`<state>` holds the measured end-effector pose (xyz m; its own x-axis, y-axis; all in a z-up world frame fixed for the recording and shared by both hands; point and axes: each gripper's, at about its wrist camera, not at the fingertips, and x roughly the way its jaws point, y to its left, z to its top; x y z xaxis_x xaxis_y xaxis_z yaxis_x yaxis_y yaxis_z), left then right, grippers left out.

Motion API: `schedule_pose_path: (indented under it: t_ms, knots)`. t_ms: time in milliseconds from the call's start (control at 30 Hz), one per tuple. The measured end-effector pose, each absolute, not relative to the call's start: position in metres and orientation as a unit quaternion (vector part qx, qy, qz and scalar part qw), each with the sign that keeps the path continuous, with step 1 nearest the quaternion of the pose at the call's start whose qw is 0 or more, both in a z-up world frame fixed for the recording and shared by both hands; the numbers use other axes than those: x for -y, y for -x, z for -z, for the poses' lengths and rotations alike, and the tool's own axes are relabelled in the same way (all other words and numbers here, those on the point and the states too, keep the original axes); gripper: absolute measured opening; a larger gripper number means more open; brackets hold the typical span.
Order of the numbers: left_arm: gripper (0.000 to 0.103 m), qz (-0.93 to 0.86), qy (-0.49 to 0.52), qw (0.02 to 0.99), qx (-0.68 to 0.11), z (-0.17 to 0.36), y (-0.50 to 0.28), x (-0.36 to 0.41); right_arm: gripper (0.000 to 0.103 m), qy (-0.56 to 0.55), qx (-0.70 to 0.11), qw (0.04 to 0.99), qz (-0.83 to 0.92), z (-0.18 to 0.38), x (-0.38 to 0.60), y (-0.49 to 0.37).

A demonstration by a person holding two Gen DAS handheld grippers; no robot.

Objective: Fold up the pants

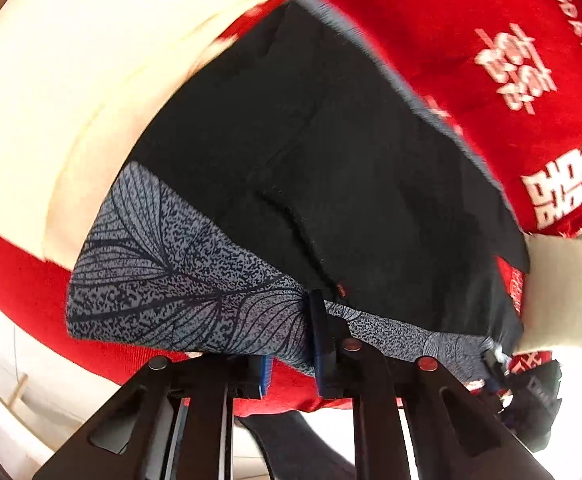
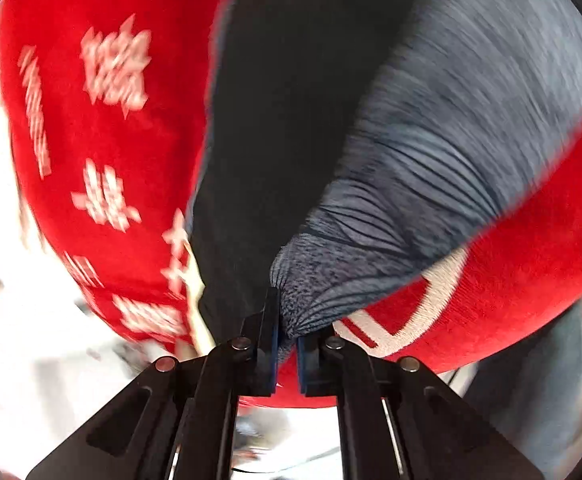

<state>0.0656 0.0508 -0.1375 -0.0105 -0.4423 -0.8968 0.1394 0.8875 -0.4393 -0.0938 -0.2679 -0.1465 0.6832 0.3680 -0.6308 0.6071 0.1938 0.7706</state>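
Note:
The pants [image 1: 331, 160] are black with a grey leaf-print band [image 1: 163, 272] along one end. They lie spread over a red blanket [image 1: 471, 40] with white characters. My left gripper [image 1: 291, 340] is shut on the grey band's edge. In the right wrist view the pants [image 2: 275, 120] hang in front of me, black with a blurred grey band [image 2: 431, 180]. My right gripper [image 2: 287, 336] is shut on a bunched corner of that grey band. My other gripper shows at the far right of the left wrist view [image 1: 499, 364], on the same band.
A cream blanket or pillow [image 1: 71, 100] lies left of the pants on the red blanket [image 2: 111, 140]. A beige cushion [image 1: 559, 292] sits at the right edge. White floor [image 1: 11, 360] shows below the bed's edge.

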Motion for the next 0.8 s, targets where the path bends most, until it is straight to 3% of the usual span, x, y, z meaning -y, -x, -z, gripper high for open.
schedule_pose_path:
  t_ms: [333, 567, 633, 667, 700, 733, 800]
  knots:
    - [0.017, 0.232, 0.102, 0.734, -0.63, 0.07, -0.135, 0.001, 0.007, -0.518, -0.439, 0.734, 0.016, 0.066, 0.33, -0.008]
    - [0.018, 0.207, 0.098, 0.762, -0.606, 0.09, -0.227, 0.057, 0.008, -0.484, -0.503, 0.716, -0.009, 0.1, 0.4, -0.134]
    - [0.022, 0.197, 0.086, 0.765, -0.607, 0.109, -0.248, 0.074, 0.008, -0.487, -0.524, 0.698, 0.0, 0.128, 0.415, -0.16]
    - [0.03, 0.186, 0.073, 0.769, -0.607, 0.121, -0.259, 0.083, 0.008, -0.492, -0.532, 0.689, 0.001, 0.141, 0.42, -0.166]
    - [0.048, 0.172, 0.061, 0.773, -0.608, 0.13, -0.265, 0.089, 0.008, -0.497, -0.543, 0.677, 0.006, 0.159, 0.428, -0.177]
    - [0.056, 0.156, 0.052, 0.777, -0.608, 0.137, -0.27, 0.09, 0.01, -0.499, -0.554, 0.667, 0.011, 0.175, 0.434, -0.185]
    - [0.061, 0.135, 0.053, 0.776, -0.614, 0.151, -0.283, 0.091, 0.011, -0.499, -0.572, 0.651, 0.009, 0.199, 0.439, -0.197]
